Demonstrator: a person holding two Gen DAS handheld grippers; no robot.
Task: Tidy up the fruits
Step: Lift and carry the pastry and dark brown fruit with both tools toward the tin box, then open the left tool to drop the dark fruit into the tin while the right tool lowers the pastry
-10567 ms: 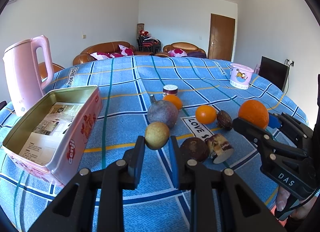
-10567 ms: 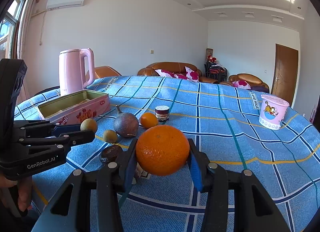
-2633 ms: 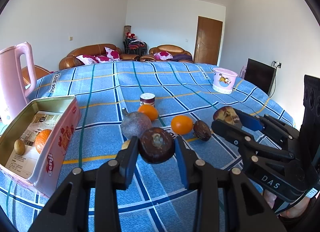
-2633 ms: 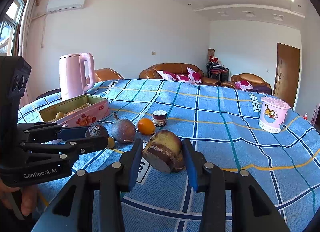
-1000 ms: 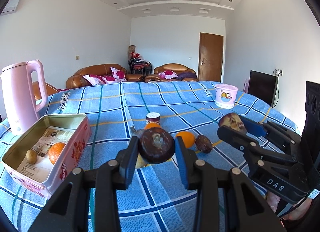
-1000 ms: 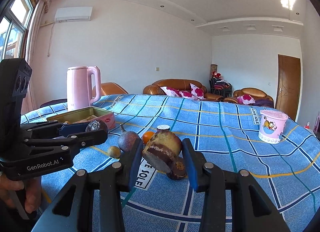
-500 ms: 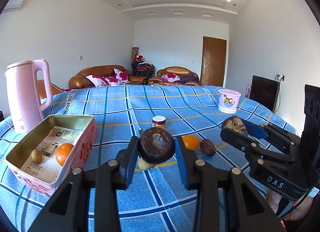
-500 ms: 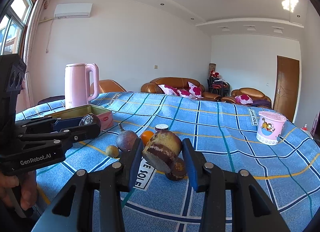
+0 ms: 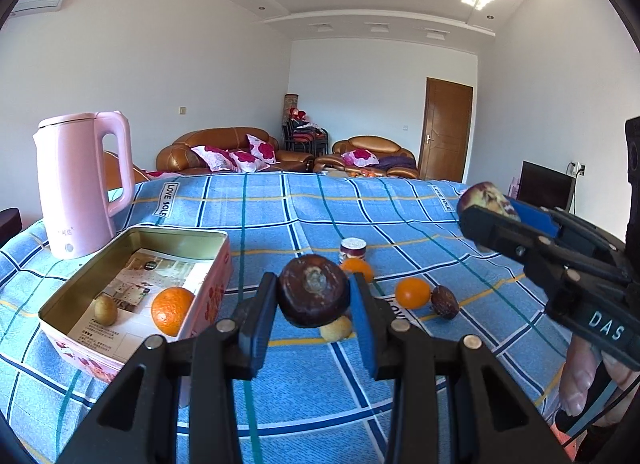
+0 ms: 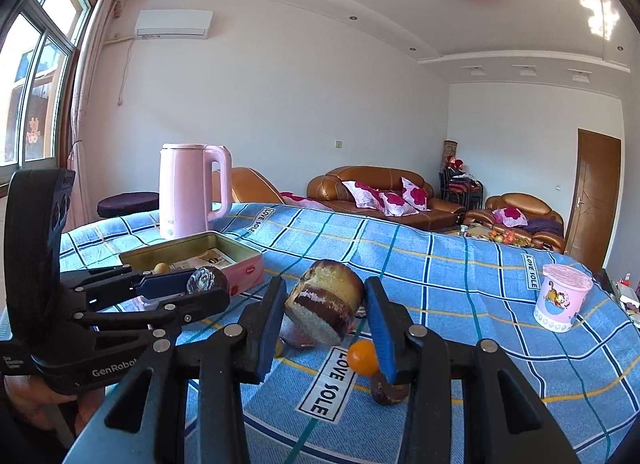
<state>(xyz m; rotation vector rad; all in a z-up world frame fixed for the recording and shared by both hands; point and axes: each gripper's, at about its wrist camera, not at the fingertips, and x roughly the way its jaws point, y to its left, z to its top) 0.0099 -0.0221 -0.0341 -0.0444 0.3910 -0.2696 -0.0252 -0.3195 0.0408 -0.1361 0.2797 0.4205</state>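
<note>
Dark round fruit [image 9: 313, 291] clamped in left tool [image 9: 313, 304], above tablecloth [image 9: 304, 384]

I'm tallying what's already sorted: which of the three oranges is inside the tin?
The largest orange, lying in the pink tin beside a small yellowish-brown fruit. The two smaller oranges sit out on the blue checked cloth.

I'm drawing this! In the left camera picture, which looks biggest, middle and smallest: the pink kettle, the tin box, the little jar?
1. Tin box, though it's nearer the camera than the kettle.
2. Pink kettle.
3. Little jar, clearly smallest.
</note>
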